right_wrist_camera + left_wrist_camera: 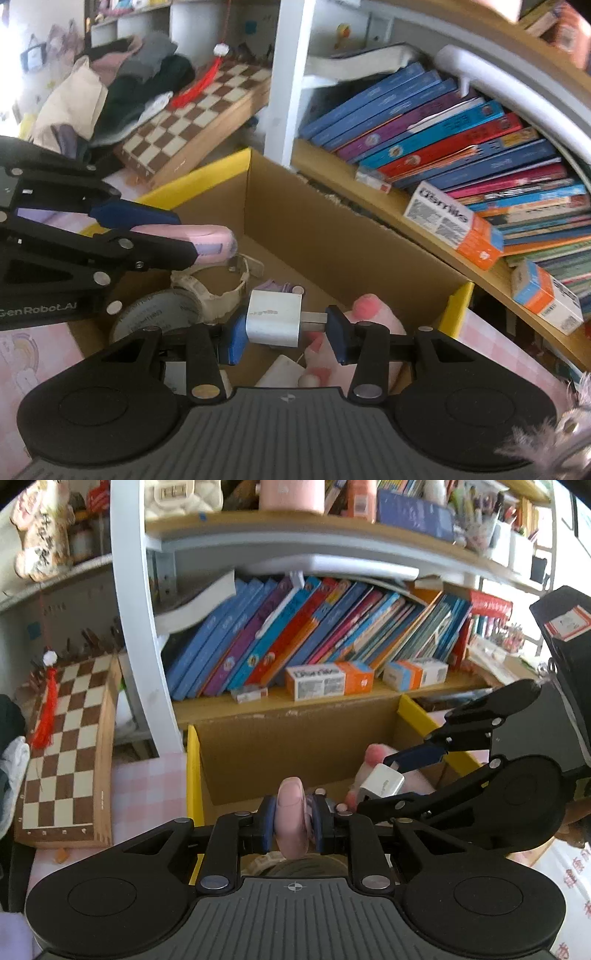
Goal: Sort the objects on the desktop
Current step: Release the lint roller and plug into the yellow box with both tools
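**Op A:** Cluttered bookshelves (295, 642) filled the background, and under them sat the yellow-rimmed cardboard box (317, 236) we were sorting into. What did I have in the left gripper (293, 818)?

**Op B:** A slim pink case (293, 812), clamped edge-on between the blue pads. It looked like smooth, hard plastic, light but slippery, so I judged the flat faces the right place to pinch.

**Op A:** And the right gripper (286, 328)?

**Op B:** Closed on a white charger block (274, 318), one pad on its body, the other on the metal plug tip at 3 o'clock. Rigid, light, unlikely to break; that plug-end hold seemed less secure than the flat sides.

**Op A:** Poses?

**Op B:** Both tilted down over the open box, the left one at 9 o'clock of my right camera. Below lay a cream watch (218, 284), a round tin (155, 314) and a pink plush toy (373, 317).
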A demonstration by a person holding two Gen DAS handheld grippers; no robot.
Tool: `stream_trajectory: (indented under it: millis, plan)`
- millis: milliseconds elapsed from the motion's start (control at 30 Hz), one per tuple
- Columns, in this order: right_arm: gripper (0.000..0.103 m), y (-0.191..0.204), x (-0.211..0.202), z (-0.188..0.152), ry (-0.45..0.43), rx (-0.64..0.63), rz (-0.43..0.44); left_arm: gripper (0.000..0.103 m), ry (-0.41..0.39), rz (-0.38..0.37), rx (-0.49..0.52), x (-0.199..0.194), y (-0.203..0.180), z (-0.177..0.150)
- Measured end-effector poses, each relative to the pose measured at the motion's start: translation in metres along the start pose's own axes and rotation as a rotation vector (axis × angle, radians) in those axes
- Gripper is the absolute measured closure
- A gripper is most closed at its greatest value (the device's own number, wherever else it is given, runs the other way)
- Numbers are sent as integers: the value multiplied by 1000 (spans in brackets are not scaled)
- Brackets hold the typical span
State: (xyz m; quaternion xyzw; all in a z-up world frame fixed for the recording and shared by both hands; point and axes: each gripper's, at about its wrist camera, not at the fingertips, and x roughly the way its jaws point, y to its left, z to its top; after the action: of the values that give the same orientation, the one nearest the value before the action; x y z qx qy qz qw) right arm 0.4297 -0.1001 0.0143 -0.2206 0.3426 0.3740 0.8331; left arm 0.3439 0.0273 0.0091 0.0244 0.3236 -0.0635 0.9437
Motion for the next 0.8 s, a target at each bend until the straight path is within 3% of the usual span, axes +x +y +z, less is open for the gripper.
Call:
stream_trajectory:
  millis: [433,667,800]
  plan:
    - [61,0,38,11,119,-39,63,84,109,-1,-14,35,5,2]
    - [55,-2,37,11,111,-26,64,83,112,8,-20,36,6,3]
    - [47,-5,29,12,87,-9,53,75,89,25,-23,29,4,6]
